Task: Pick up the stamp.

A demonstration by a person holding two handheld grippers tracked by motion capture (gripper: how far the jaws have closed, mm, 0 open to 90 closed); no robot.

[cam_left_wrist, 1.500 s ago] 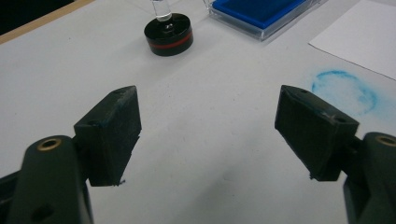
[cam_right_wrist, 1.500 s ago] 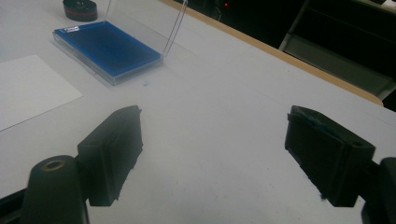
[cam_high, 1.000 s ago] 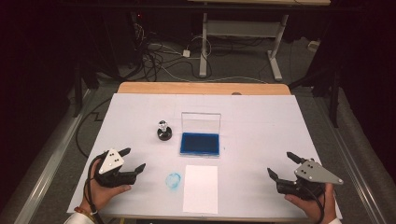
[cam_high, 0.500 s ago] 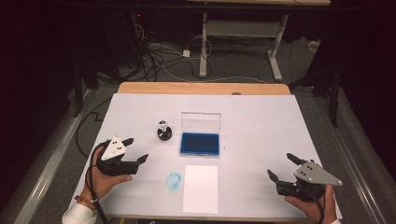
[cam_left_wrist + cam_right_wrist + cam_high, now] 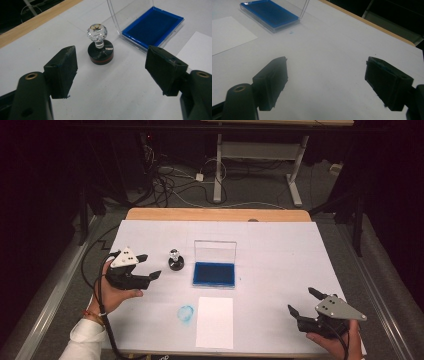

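Note:
A black round stamp (image 5: 175, 262) (image 5: 100, 51) with a clear faceted knob stands upright on the white table. My left gripper (image 5: 148, 266) (image 5: 111, 72) hovers just left of it, pointing at it, open with nothing between the jaws; they have just been closing a little. Right of the stamp lies a blue ink pad (image 5: 214, 273) (image 5: 152, 28) (image 5: 270, 12) in a clear case with its lid raised. A white paper sheet (image 5: 215, 321) (image 5: 227, 33) lies in front of the pad. My right gripper (image 5: 303, 302) (image 5: 325, 83) stands open and empty at the front right.
A blue ink smudge (image 5: 185, 313) marks the table (image 5: 280, 250) left of the paper. A wooden strip (image 5: 215, 214) runs along the far edge. Cables and desk legs (image 5: 217, 165) lie on the dark floor beyond.
My left gripper has risen and moved forward and right, closer to the stamp. The right gripper has stayed where it was.

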